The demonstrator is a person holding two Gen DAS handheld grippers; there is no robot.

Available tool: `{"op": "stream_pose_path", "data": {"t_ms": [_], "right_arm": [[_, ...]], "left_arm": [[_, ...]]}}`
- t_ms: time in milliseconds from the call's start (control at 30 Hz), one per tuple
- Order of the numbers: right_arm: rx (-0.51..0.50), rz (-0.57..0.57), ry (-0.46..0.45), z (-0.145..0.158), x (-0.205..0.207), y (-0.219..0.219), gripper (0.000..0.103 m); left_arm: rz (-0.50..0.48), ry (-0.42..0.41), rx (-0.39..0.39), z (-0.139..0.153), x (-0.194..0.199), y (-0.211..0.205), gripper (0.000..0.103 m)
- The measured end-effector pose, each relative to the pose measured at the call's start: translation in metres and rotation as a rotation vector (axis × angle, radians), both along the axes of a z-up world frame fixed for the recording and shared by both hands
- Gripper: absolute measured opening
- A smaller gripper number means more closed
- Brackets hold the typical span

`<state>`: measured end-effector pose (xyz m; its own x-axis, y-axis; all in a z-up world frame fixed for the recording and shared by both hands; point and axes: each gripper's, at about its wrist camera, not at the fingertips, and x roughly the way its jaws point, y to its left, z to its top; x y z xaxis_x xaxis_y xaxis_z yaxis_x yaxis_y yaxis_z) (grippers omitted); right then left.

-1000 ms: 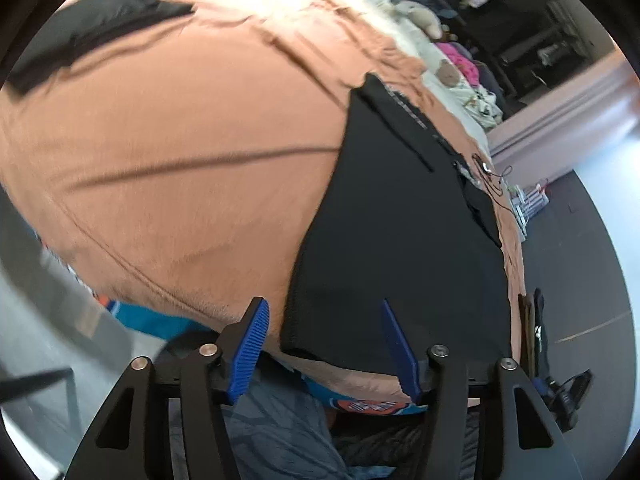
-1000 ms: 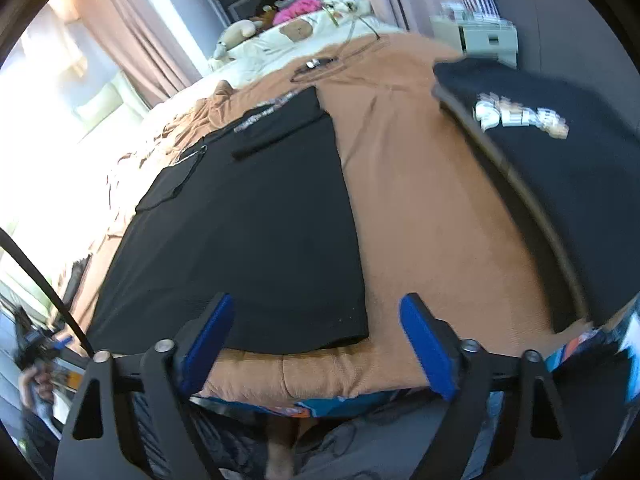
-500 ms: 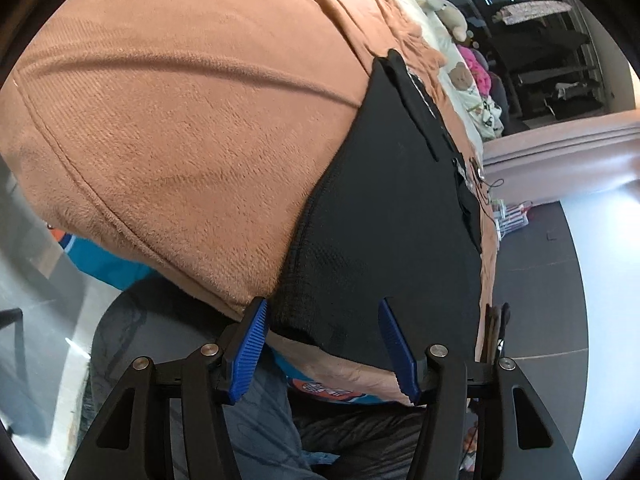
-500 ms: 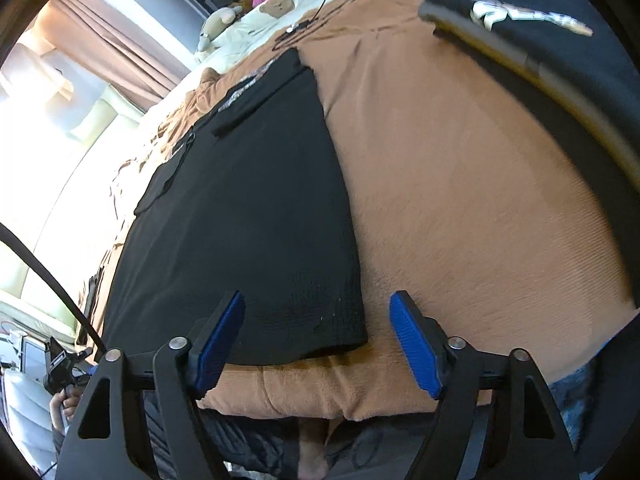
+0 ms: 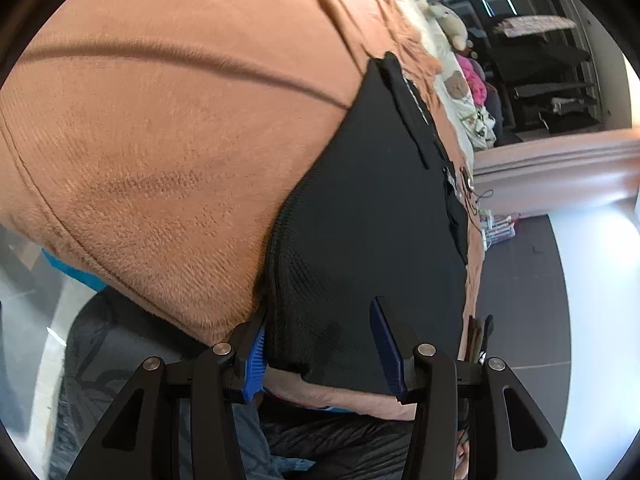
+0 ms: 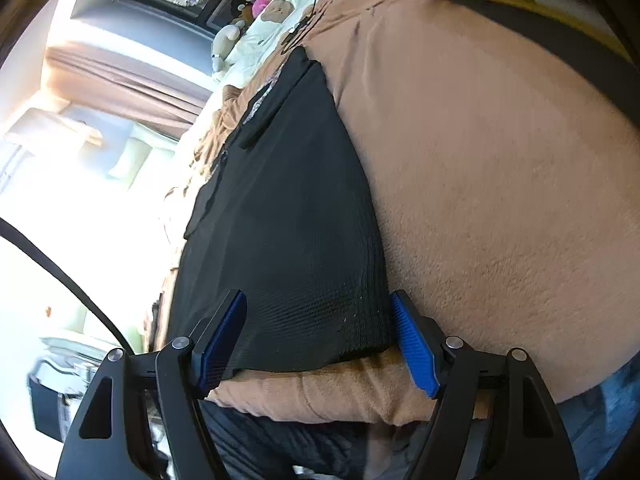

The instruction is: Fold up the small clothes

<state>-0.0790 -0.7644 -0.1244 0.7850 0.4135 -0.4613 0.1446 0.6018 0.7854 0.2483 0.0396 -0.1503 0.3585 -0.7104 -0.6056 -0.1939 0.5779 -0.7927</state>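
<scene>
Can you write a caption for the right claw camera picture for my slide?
Right claw open around the near corner of a black garment lying flat on a brown blanket.

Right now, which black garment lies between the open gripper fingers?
The plain black mesh garment spread on the brown blanket; the other dark garment lies far beyond the right gripper.

A: What differs from 1 second ago?
B: Both grippers are lower and closer. The left gripper [image 5: 324, 344] now straddles the black garment [image 5: 380, 208] at its near left corner.
A: And the right gripper [image 6: 320, 340]?
B: Its jaws now bracket the near right corner.
</scene>
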Motion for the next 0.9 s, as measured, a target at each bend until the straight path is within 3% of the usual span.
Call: {"op": "stream_pose_path", "data": {"t_ms": [233,433,500,767,833,900], "right_arm": [[0.055,-0.009,0.012,-0.014,-0.004,0.001,0.068],[0.026,-0.081,0.04,-0.014,0.008,0.002,0.043],[0.013,-0.098,0.043,-0.013,0.012,0.005,0.039],[-0.024,-0.17,0.07,-0.01,0.014,0.018,0.02],[-0.028,-0.178,0.072,-0.008,0.014,0.025,0.016],[-0.039,-0.178,0.075,-0.005,0.009,0.029,0.012]], "left_arm": [[0.064,0.0,-0.014,-0.002,-0.004,0.005,0.047],[0.095,-0.006,-0.003,-0.001,-0.011,0.004,0.045],[0.106,-0.002,-0.008,-0.002,-0.014,0.006,0.04],[0.163,-0.001,0.004,-0.002,-0.024,-0.002,0.036],[0.173,0.001,0.025,-0.001,-0.026,-0.003,0.028],[0.193,0.027,0.032,-0.006,-0.028,0.001,0.007]]}}
